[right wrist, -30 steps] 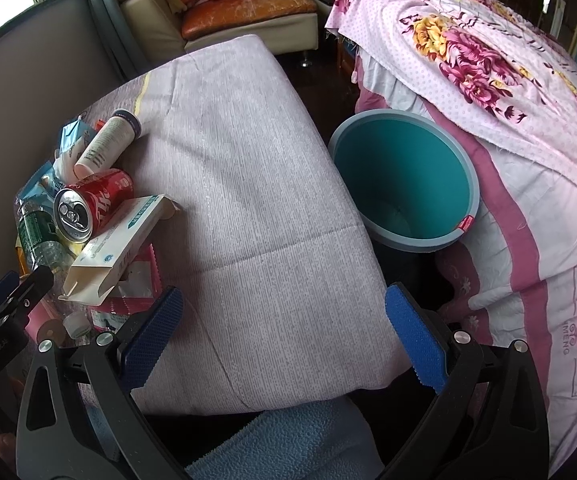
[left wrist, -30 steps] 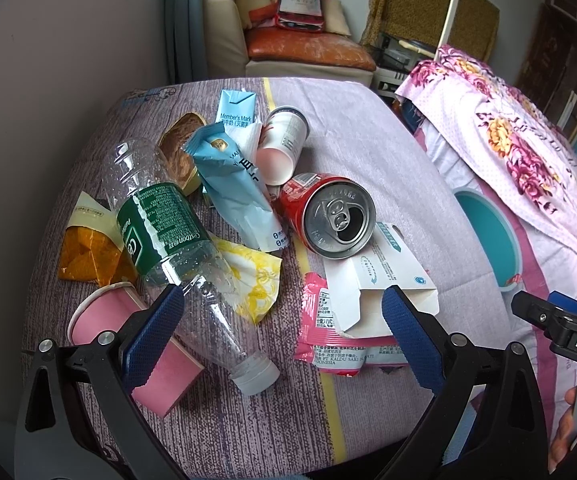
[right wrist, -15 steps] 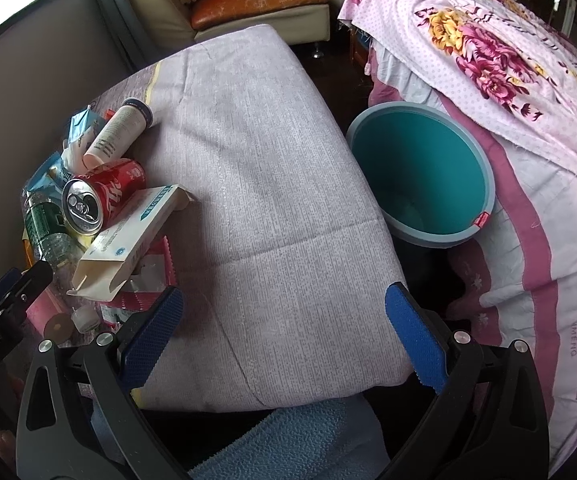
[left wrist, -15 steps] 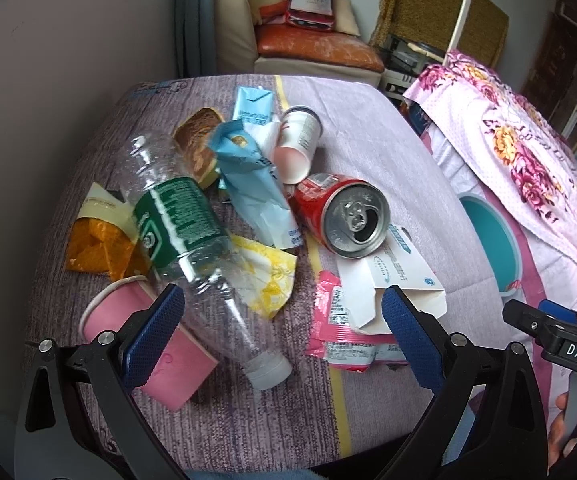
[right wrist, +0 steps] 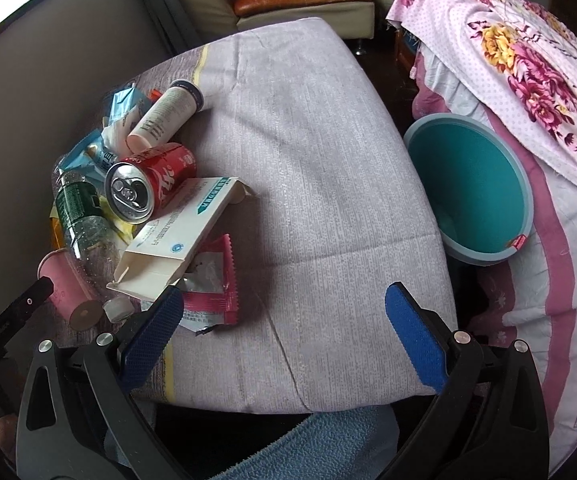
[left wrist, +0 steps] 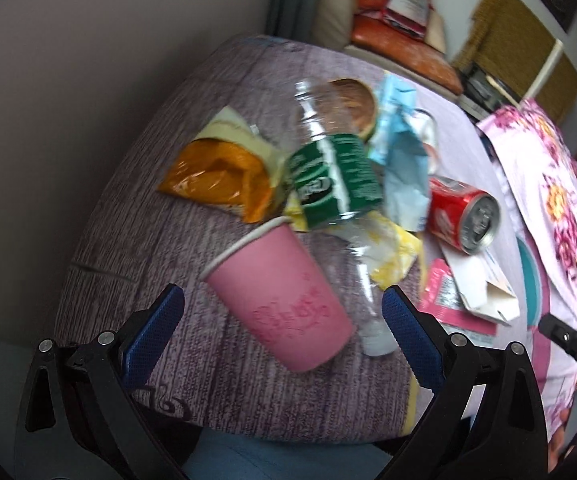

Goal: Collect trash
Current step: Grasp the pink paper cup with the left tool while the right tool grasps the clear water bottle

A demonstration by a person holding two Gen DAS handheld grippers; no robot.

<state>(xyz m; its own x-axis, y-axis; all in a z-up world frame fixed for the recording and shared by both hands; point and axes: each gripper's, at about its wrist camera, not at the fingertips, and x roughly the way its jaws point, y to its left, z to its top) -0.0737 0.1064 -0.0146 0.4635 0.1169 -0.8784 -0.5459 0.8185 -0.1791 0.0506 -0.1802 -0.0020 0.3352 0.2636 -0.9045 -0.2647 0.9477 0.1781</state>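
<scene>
The left gripper (left wrist: pixel 282 316), jaws spread and empty, faces a pink paper cup (left wrist: pixel 278 298) lying on its side on the purple cloth-covered table (left wrist: pixel 136 240). The right gripper (right wrist: pixel 282 318) also gapes, the round teal plastic bin (right wrist: pixel 468 188) beside the table.

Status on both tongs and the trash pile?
Left tongs open, straddling pink cup lying on its side. Right tongs open, empty. Clear bottle lies against cup. Teal bin empty.
</scene>
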